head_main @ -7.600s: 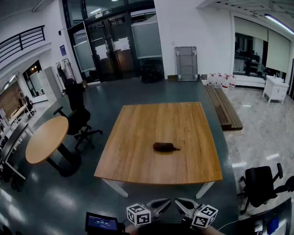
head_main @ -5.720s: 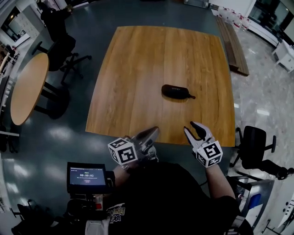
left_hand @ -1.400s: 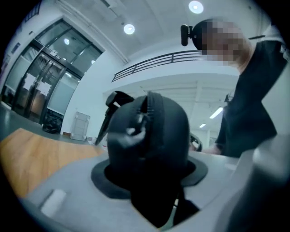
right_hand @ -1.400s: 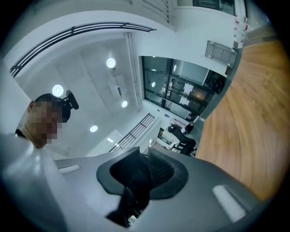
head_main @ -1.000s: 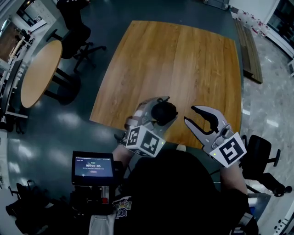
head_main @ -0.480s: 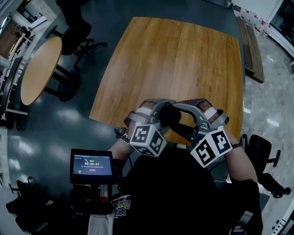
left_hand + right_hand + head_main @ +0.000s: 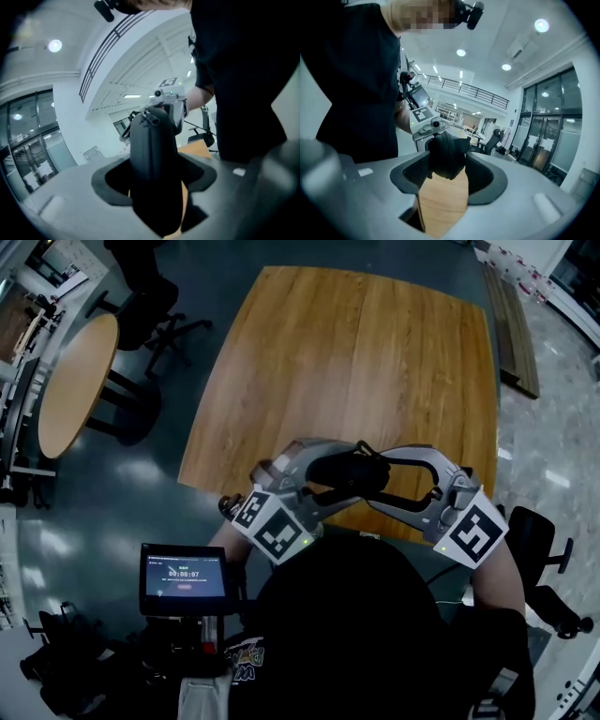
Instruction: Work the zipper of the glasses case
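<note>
Head view: black oval glasses case point(image 7: 349, 471) hangs over wooden table point(image 7: 375, 352) edge, left gripper point(image 7: 325, 474) clamped on body, jaws just widened, right gripper point(image 7: 373, 474) just closing on end; likely light, stiff, slick, so pinch zipper pull point(image 7: 151, 118).

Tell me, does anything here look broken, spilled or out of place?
Nothing stands out. The glasses case looks whole. It is up in the air over the near part of the wooden table rather than lying on it, and nothing is spilled.

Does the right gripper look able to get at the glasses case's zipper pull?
Likely yes: the left gripper holds the glasses case, zipper pull toward the right gripper, whose jaws have just been closing around that end.
</note>
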Demonstrator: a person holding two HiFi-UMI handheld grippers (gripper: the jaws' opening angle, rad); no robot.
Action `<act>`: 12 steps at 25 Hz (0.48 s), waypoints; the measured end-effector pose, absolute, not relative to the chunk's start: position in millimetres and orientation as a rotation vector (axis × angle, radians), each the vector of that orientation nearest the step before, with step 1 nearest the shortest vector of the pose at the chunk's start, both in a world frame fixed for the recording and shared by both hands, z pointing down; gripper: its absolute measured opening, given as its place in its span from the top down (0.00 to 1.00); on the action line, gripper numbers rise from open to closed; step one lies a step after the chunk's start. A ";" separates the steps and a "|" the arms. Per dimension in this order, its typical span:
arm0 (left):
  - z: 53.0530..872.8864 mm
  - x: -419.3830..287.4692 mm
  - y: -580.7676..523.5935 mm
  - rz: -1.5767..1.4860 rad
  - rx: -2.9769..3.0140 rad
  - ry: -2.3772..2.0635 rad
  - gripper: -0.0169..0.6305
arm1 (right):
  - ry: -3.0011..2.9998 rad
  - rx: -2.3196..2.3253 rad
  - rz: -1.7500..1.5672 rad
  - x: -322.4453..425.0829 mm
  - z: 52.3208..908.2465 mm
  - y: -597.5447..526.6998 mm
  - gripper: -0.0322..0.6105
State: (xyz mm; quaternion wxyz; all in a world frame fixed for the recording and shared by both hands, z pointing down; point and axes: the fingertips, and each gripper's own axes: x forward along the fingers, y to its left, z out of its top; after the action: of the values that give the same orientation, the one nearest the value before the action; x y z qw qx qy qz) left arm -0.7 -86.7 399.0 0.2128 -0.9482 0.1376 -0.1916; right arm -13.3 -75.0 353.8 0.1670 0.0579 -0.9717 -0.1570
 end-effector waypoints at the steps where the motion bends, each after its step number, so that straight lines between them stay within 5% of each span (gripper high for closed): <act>1: 396.7 -1.8 -86.2 -0.515 -2.657 0.371 0.53 | -2.797 0.162 -0.407 -9.6 352.2 -75.6 0.58; 12: 350.5 1.7 -87.5 -0.211 -2.926 0.206 0.56 | -3.083 0.204 0.018 7.4 321.3 -91.7 0.59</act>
State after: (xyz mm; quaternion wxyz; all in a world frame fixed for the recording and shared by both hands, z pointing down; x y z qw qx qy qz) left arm 1.7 -87.5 350.5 0.1001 -0.9900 0.0698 -0.0713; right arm 7.4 -91.7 321.3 0.0261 0.0660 -0.9975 0.0059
